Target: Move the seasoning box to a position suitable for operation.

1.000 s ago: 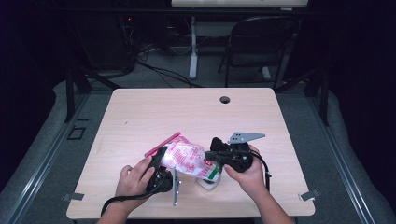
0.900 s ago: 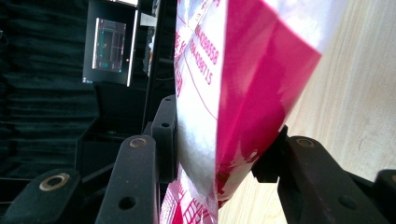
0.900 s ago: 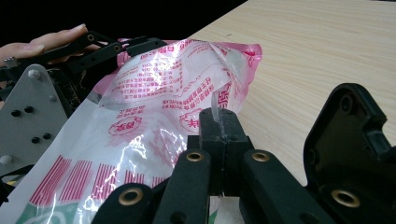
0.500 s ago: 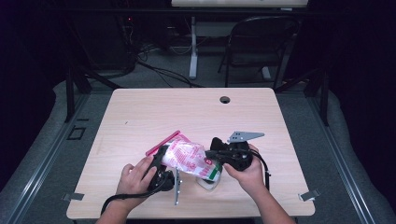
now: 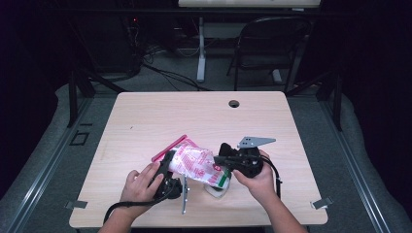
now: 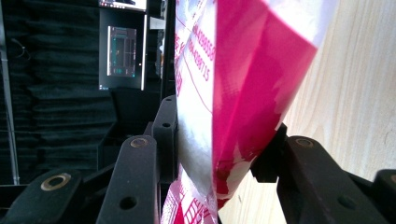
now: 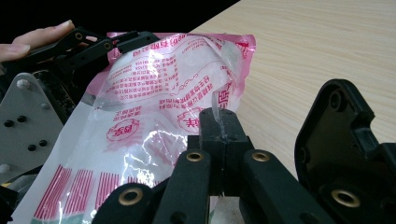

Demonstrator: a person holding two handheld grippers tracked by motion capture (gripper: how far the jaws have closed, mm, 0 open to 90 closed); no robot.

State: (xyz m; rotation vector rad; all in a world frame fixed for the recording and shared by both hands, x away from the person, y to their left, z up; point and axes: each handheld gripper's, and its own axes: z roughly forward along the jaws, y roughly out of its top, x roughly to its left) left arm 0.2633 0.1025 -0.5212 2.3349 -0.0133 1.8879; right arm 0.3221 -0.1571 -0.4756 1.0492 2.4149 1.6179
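Right tool (image 7: 223, 122) pinching bag's (image 7: 154, 116) clear edge.

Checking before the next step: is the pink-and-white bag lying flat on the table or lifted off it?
Lifted, tilted. The bag hangs between the left gripper and right gripper, both clamped on it.

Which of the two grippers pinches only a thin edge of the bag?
The right gripper: its jaws are shut on a clear film edge of the bag. The left gripper spans its thicker pink end.
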